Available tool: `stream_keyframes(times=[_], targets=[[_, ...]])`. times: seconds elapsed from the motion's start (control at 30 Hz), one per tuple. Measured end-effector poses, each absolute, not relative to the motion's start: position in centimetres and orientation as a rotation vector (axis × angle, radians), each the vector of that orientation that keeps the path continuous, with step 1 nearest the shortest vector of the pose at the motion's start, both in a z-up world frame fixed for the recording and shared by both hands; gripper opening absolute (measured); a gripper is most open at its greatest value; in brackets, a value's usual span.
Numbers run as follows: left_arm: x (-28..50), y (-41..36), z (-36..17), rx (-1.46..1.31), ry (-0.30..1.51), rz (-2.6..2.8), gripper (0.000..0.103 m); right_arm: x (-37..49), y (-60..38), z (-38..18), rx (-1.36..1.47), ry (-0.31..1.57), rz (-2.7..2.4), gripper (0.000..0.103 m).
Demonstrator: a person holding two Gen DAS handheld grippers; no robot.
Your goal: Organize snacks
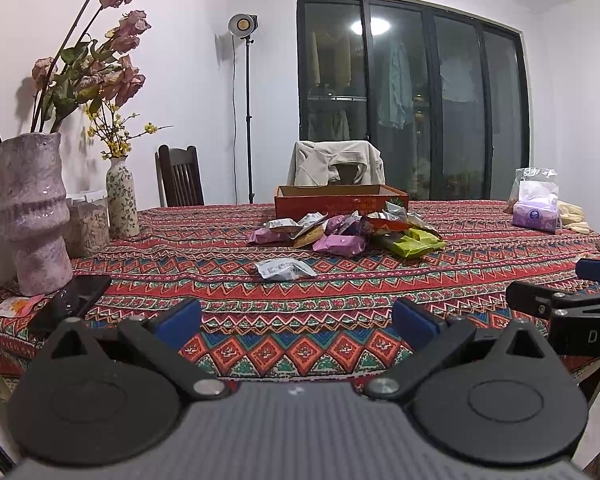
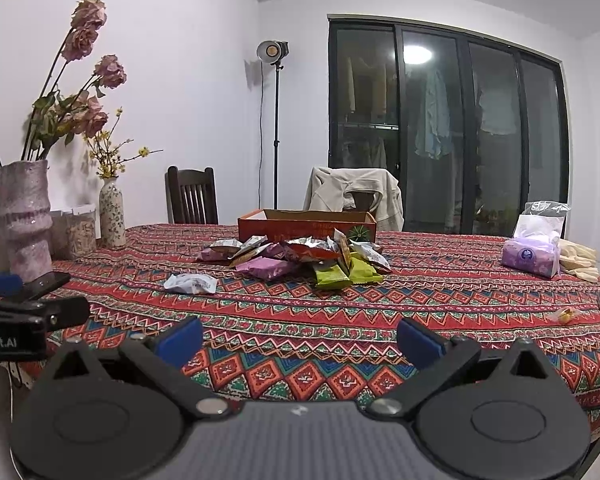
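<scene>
A pile of snack packets (image 1: pixel 352 232) (image 2: pixel 300 258) in purple, green, silver and red lies mid-table, just in front of an open orange cardboard box (image 1: pixel 340 200) (image 2: pixel 306 226). One white-silver packet (image 1: pixel 284 269) (image 2: pixel 190 283) lies apart, nearer to me and left of the pile. My left gripper (image 1: pixel 296 320) is open and empty above the near table edge. My right gripper (image 2: pixel 300 340) is open and empty, also near the front edge, to the right of the left one.
The table has a red patterned cloth (image 1: pixel 260 332). At the left stand a large pink vase (image 1: pixel 32 212), a jar (image 1: pixel 86 224), a small floral vase (image 1: pixel 122 200) and a black phone (image 1: pixel 74 300). A tissue pack (image 2: pixel 532 256) and gloves (image 2: pixel 578 264) lie at the right. Chairs stand behind.
</scene>
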State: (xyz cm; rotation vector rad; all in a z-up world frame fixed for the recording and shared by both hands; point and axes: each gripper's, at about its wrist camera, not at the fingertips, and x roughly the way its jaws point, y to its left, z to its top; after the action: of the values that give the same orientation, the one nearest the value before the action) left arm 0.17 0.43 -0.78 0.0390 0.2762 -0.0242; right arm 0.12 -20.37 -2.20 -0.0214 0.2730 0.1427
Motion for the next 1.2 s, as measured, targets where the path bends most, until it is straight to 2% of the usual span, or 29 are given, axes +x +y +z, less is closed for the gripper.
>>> stream_keyframes(times=[0.8, 1.2], targets=[[0.6, 0.5, -1.3, 0.049, 0.294, -0.024, 0.103, 0.3, -20.4, -2.6, -0.008, 0.271, 0.146, 0.103], [4.9, 1.4, -1.6, 0.024, 0.355, -0.037, 0.103, 4.1, -21.2, -3.7, 0.043, 0.296, 0.115, 0.103]])
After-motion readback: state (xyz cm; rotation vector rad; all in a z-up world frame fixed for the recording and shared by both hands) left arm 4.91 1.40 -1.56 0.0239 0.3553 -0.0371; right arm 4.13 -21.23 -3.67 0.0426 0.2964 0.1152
